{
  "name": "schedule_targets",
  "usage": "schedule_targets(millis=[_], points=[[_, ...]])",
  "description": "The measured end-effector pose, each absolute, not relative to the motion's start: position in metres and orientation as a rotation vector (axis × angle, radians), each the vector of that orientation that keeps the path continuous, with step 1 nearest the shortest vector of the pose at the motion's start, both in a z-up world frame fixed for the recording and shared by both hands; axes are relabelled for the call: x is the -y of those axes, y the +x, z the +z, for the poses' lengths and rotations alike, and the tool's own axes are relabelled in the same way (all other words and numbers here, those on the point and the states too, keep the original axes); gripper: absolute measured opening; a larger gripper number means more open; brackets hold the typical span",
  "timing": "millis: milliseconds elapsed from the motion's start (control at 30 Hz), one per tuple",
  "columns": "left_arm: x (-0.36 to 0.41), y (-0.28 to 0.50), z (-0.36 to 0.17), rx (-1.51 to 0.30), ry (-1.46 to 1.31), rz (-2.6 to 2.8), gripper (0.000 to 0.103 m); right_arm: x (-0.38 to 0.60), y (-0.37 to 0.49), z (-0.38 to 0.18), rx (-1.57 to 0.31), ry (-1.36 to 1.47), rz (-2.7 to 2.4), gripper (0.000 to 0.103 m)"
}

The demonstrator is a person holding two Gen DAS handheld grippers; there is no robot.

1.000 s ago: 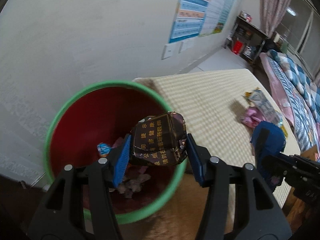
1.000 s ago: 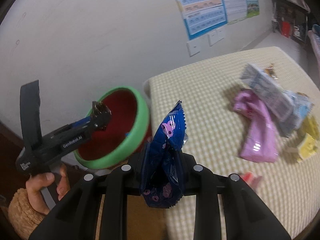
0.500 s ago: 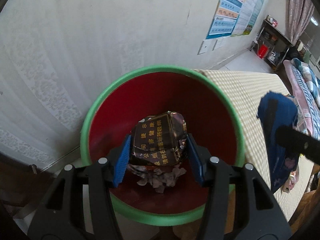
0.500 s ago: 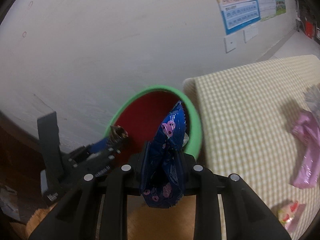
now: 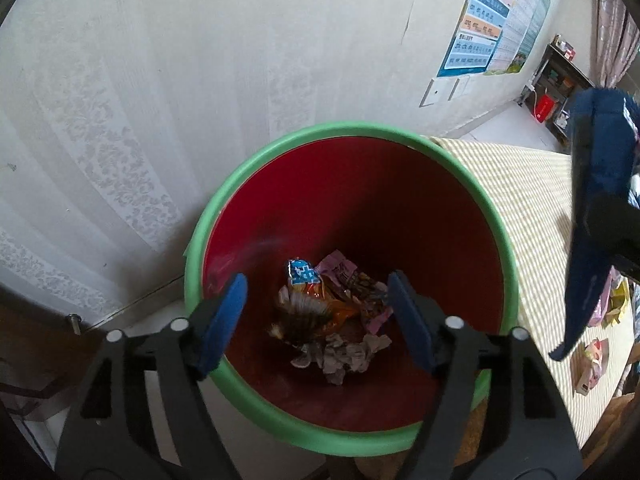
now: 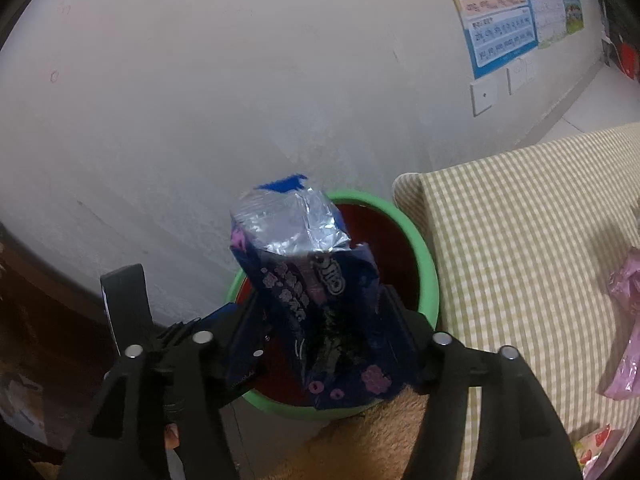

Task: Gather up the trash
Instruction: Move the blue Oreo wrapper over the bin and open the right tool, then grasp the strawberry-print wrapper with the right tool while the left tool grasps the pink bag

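Observation:
A bin with a green rim (image 5: 320, 130) and red inside stands against the wall, with several wrappers (image 5: 336, 308) on its bottom. My left gripper (image 5: 316, 284) hangs over the bin, its jaws opening with nothing between them. Below it a blurred brown wrapper (image 5: 300, 318) lies among the trash. My right gripper (image 6: 320, 300) is above the bin's rim (image 6: 428, 272), its jaws opening. The blue snack bag (image 6: 312, 292) stands loose between them, its silver lining showing on top. In the left wrist view the blue bag (image 5: 592, 200) hangs at the right edge.
A table with a yellow checked cloth (image 6: 520, 240) adjoins the bin on the right. On it lie a pink wrapper (image 6: 624, 320) and other small packets (image 5: 592, 360). The white wall with posters (image 6: 504, 20) and sockets is close behind. A brown fuzzy sleeve (image 6: 360, 440) is below.
Both grippers moved over the bin. The left jaws spread and the brown wrapper dropped into the bin. The right jaws spread and the blue bag unfolded between them.

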State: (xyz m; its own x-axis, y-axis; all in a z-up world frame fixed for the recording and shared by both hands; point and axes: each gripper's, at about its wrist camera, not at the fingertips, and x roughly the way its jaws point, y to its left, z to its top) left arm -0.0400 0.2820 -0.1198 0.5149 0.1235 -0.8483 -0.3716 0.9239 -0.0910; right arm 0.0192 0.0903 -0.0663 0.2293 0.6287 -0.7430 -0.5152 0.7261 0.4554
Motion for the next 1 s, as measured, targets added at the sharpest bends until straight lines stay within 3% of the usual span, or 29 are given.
schedule_targets(millis=[100,367,567,733,833,1000], points=[[-0.279,-0.038,-0.120,-0.988,-0.275,0.303,0.078,-0.085,0.019,-0.066,-1.097,0.153,0.789,0.071],[-0.274,-0.038,-0.112,-0.980,-0.251,0.296,0.078,-0.056,0.017,-0.054,-1.080,0.192,0.754,0.071],[-0.264,-0.036,-0.105,-0.971,-0.237,0.280,0.078,0.020,0.011,-0.044,-1.063,0.116,0.592,0.071],[-0.242,-0.029,-0.105,-0.980,-0.212,0.240,0.078,0.113,0.001,-0.062,-1.133,0.028,0.329,0.079],[-0.212,-0.021,-0.107,-0.998,-0.163,0.183,0.078,0.158,-0.011,-0.086,-1.192,0.113,0.230,0.079],[-0.170,-0.013,-0.101,-1.000,-0.078,0.108,0.078,0.158,-0.021,-0.099,-1.216,0.203,0.319,0.079]])
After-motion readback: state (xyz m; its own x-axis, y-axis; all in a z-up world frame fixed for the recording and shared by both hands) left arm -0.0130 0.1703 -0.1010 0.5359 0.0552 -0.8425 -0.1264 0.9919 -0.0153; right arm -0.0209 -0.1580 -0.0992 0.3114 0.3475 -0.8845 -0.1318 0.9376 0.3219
